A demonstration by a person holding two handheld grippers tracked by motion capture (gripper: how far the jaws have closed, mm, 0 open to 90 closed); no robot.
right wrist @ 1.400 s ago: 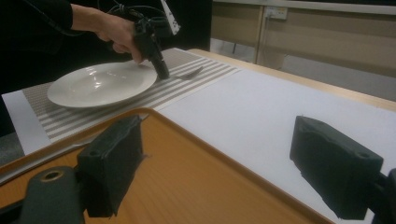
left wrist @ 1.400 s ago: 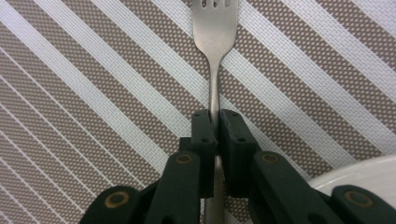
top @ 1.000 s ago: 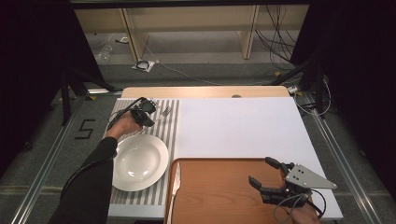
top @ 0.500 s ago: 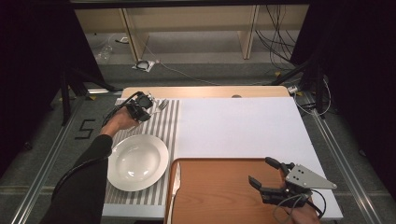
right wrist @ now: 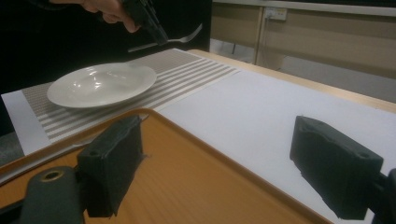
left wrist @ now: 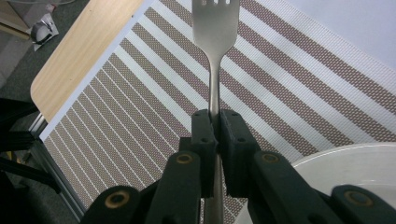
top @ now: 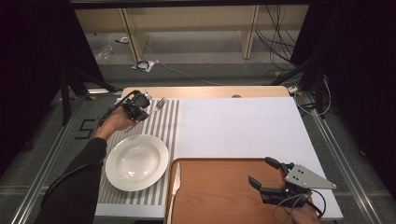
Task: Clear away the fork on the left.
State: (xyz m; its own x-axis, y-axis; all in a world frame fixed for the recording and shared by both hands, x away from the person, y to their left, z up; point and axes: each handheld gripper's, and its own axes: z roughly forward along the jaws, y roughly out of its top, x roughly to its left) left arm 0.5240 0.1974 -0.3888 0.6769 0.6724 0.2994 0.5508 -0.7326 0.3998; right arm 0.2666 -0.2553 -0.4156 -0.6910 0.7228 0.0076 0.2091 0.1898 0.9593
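My left gripper (top: pixel 139 105) (left wrist: pixel 217 130) is shut on the neck of a metal fork (top: pixel 159 103) (left wrist: pixel 215 28). It holds the fork in the air over the far part of the striped placemat (top: pixel 159 126) (left wrist: pixel 140 107), tines pointing away. The fork (right wrist: pixel 182 37) is also in the right gripper view at the top. A white deep plate (top: pixel 137 162) (right wrist: pixel 100 84) sits on the placemat nearer the front. My right gripper (top: pixel 268 179) (right wrist: pixel 215 163) stands open over the wooden tray (top: pixel 219 186) (right wrist: pixel 187 182), nothing between its jaws. A knife (top: pixel 173 189) lies along the tray's left edge.
A white mat (top: pixel 238 126) covers the middle and right of the table. The wooden tabletop edge (top: pixel 210 91) runs along the far side. Cables and shelving stand on the floor beyond the table.
My left hand has lifted the fork and carried it a little farther from the plate. The right gripper has kept still.
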